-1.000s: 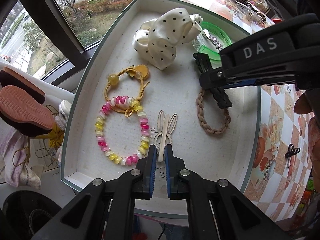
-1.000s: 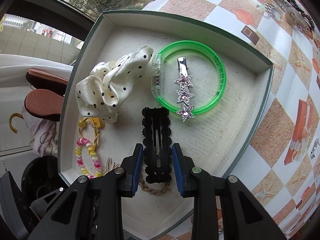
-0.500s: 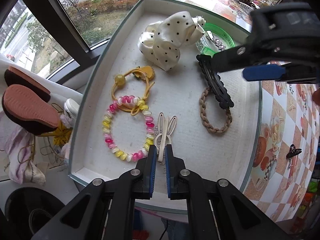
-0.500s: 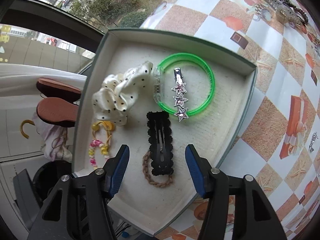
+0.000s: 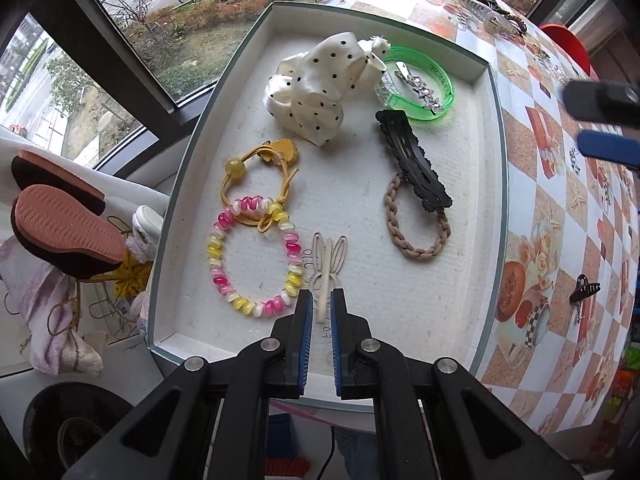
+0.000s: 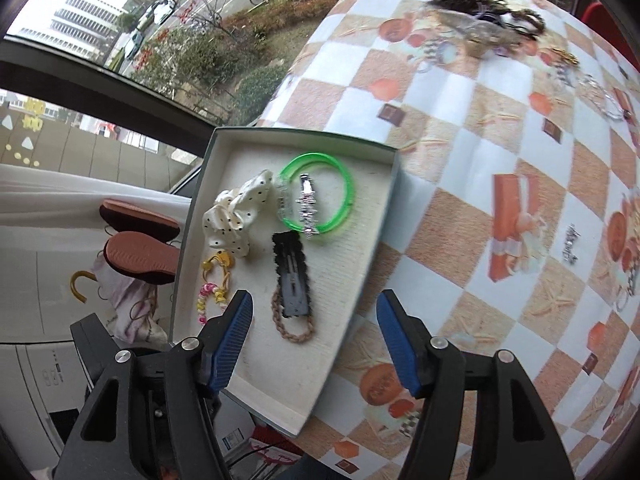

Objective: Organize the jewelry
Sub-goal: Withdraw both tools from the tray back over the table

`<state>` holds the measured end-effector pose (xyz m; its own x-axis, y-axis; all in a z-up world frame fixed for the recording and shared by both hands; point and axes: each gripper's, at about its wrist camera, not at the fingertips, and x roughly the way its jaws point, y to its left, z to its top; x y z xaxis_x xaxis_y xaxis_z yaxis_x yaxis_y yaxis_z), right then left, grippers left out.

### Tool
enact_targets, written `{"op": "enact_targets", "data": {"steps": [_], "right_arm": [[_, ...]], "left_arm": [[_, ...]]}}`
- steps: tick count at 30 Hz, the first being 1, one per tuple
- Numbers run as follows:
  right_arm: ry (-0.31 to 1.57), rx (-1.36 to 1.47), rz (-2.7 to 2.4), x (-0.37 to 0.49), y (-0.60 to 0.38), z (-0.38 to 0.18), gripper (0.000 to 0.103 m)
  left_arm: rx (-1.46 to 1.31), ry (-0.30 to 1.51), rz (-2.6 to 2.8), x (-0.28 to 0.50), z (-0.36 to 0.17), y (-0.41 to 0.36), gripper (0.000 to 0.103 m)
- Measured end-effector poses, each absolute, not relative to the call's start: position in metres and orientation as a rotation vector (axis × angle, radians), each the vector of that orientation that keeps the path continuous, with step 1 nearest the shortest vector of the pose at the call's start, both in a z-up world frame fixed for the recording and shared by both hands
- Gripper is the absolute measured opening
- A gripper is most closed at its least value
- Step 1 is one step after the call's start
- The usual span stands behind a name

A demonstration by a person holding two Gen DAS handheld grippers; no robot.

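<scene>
A white tray holds a polka-dot scrunchie, a green bangle with a star clip, a black snap clip lying on a braided tan hair tie, a yellow hair tie, a pink-yellow bead bracelet and a beige rabbit clip. My left gripper is shut on the rabbit clip's near end, low over the tray. My right gripper is open and empty, raised above the tray's near right side; the black clip lies below it.
The tray sits at the edge of a checkered tablecloth by a window. More hair pieces lie at the table's far side; a small silver clip and a black claw clip lie right of the tray. Slippers hang to the left.
My right gripper let go of the black snap clip, opened wide and drew back up and to the right. The clip now rests on the braided tie. My left gripper stayed put.
</scene>
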<state>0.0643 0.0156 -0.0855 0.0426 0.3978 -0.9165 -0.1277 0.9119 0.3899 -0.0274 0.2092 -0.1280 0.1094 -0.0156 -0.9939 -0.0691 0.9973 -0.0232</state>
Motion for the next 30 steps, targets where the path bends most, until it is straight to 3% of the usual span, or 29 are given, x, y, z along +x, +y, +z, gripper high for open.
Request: {"op": "enact_targets", "data": {"steps": [1,2,4,5,6,20,30], "right_arm": [[1.475,0.235,0.393,0.062,0.006,-0.084,0.068],[1.473,0.244,0.383,0.059,0.001,-0.084,0.068],[1.47,0.266,0.356,0.054,-0.016,-0.082,0.071],[1.466,0.277,0.342,0.052,-0.025,-0.081,0.08],[1.458,0.291,0.327,0.049,-0.035,-0.08,0.081],[1.498,0.398,0.066,-0.012,-0.159,-0.098,0.081],[1.565,0.34,0.02,-0.058,-0.163,-0.134,0.081]], "left_arm": [[-0.065,1.464,0.044,-0.027,-0.128,0.209,0.081],[-0.056,1.452,0.062,-0.027,-0.125,0.208,0.103],[-0.025,1.422,0.068,-0.028,-0.115,0.204,0.103],[-0.021,1.423,0.062,-0.028,-0.112,0.202,0.103],[-0.014,1.422,0.06,-0.027,-0.11,0.201,0.103],[0.144,1.385,0.026,-0.013,-0.084,0.151,0.103],[0.185,1.36,-0.156,0.013,-0.074,0.085,0.103]]}}
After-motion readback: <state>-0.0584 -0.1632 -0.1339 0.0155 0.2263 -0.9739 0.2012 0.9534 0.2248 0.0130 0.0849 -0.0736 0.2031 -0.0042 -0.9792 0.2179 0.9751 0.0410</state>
